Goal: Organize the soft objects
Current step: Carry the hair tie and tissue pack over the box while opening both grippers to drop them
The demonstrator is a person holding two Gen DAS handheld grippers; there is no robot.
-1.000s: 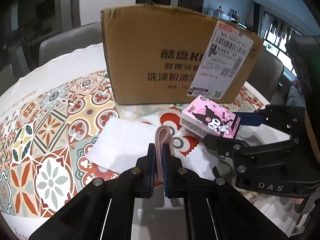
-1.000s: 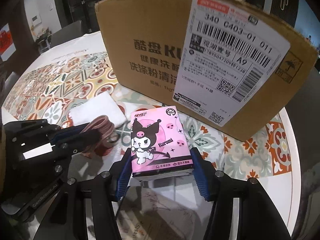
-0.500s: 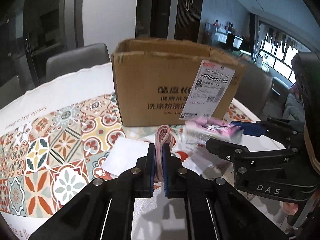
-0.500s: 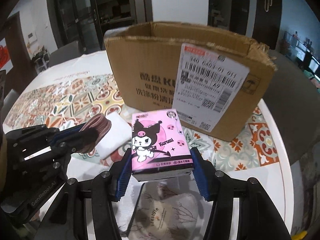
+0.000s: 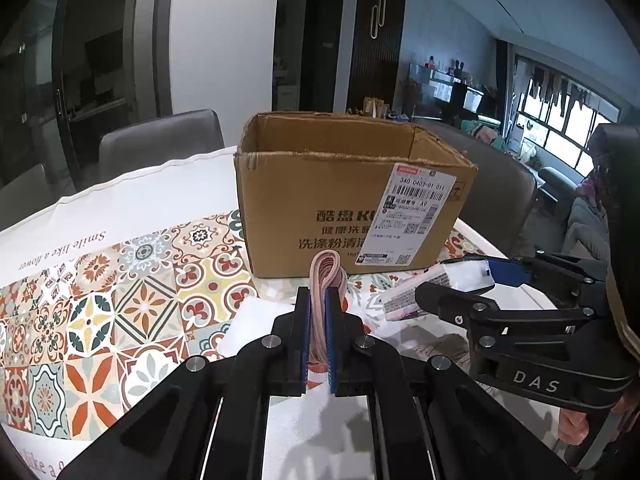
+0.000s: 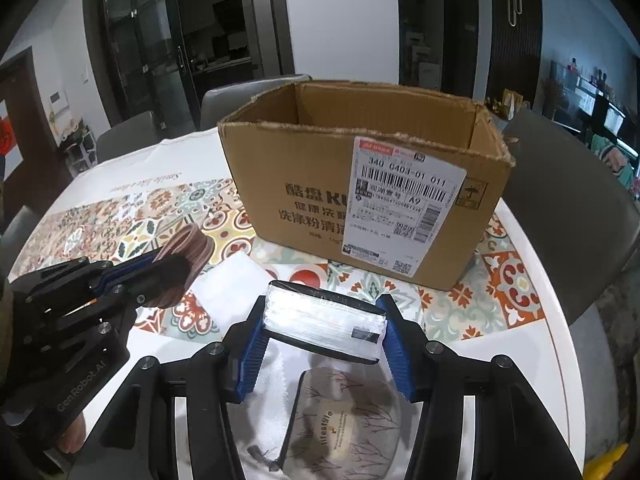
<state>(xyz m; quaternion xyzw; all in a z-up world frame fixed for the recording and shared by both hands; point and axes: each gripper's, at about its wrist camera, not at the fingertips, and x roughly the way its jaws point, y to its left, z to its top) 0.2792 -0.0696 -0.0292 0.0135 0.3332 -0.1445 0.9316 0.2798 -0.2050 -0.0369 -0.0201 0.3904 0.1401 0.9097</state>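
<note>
Carrying both loads up and over the near wall looked like the step in hand, and doing it well would mean clearing the torn top edge of the cardboard box [image 6: 362, 184] before letting anything go, since both items hung lower than that rim and short of it. The left gripper [image 5: 317, 322] had its jaws drawn nearly together, pinching a looped pink band [image 5: 326, 276] that stood up between the blue pads; seen from the right wrist camera, the band [image 6: 188, 252] fanned out past the fingertips, so a loose coil could catch on the box edge if it went in low. The right gripper [image 6: 325, 330] was set at a middling width, its jaws pressed against the two short ends of a tissue pack [image 6: 325, 316], which was held level above the table with its clear wrapped end facing the camera. Judging by the left wrist view, the tissue pack [image 5: 436, 290] sat just in front of the box's lower right corner, though the fisheye bend made the true gap hard to read. On the patterned tablecloth [image 5: 120, 304] below lay a white cloth [image 6: 232, 284] and a grey pouch [image 6: 344, 420], both waiting. Releasing well inside the opening, one hand at a time, would probably keep the two grippers from knocking together.
</note>
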